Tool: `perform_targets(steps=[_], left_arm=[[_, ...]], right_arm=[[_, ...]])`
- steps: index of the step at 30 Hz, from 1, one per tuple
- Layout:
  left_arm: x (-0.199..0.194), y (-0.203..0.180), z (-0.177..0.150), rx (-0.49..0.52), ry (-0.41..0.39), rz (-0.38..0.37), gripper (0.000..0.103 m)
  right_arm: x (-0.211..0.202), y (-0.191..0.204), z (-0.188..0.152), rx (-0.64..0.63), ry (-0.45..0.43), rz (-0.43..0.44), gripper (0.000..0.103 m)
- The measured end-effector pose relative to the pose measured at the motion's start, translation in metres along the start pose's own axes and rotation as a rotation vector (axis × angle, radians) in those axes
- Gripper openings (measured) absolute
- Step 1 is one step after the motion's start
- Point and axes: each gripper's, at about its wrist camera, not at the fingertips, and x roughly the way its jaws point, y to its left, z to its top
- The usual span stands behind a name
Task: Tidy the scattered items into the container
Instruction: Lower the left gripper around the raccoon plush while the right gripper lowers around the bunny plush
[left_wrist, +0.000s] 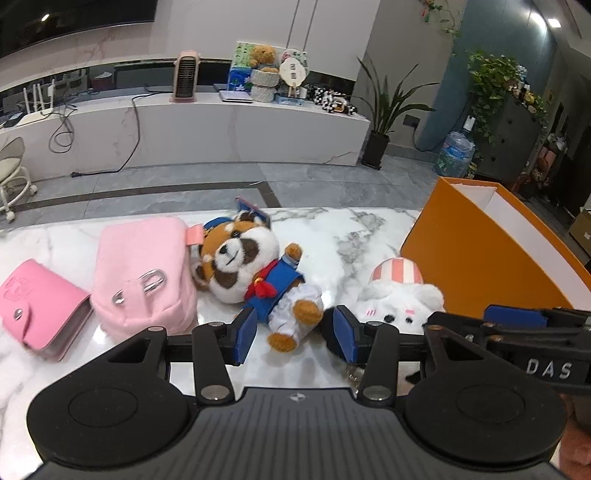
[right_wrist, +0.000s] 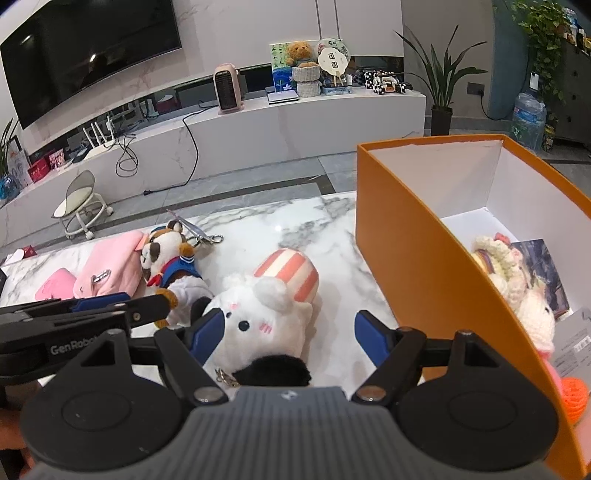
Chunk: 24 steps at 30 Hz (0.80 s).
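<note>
A red panda plush (left_wrist: 255, 273) in a blue sailor suit lies on the marble table. My left gripper (left_wrist: 293, 338) is open, its blue pads on either side of the plush's legs. A white plush with a pink striped hat (right_wrist: 273, 306) lies to its right, between the open fingers of my right gripper (right_wrist: 288, 332). The white plush also shows in the left wrist view (left_wrist: 399, 295). The orange box (right_wrist: 424, 258) stands at the right and holds knitted dolls (right_wrist: 517, 291) and a card. A pink plush pouch (left_wrist: 144, 273) and a pink card holder (left_wrist: 40, 306) lie at the left.
The table's far edge meets a grey tiled floor. Beyond stand a white TV bench, a stool (right_wrist: 79, 206), potted plants and a water bottle (right_wrist: 528, 118). The red panda's metal clasp and tag (right_wrist: 201, 232) lie behind it.
</note>
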Motion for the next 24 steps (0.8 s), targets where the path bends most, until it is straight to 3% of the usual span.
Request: perform_targets(steps=[10,16,24], left_arm=[[0.02,-0.008,-0.002,0.06,0.018,0.036,0.052],[0.029,0.002,-0.004,0.003,0.048,0.014,0.044],[0.036,0.016,-0.005,-0.096,0.057,-0.023,0.045]], right_arm=[[0.018,-0.001,0.001,0.022,0.012,0.008,0.082],[0.027,-0.002,0.002,0.062,0.021,0.031,0.085],[0.038,-0.003,0.005,0.113,0.045,0.062,0.087]])
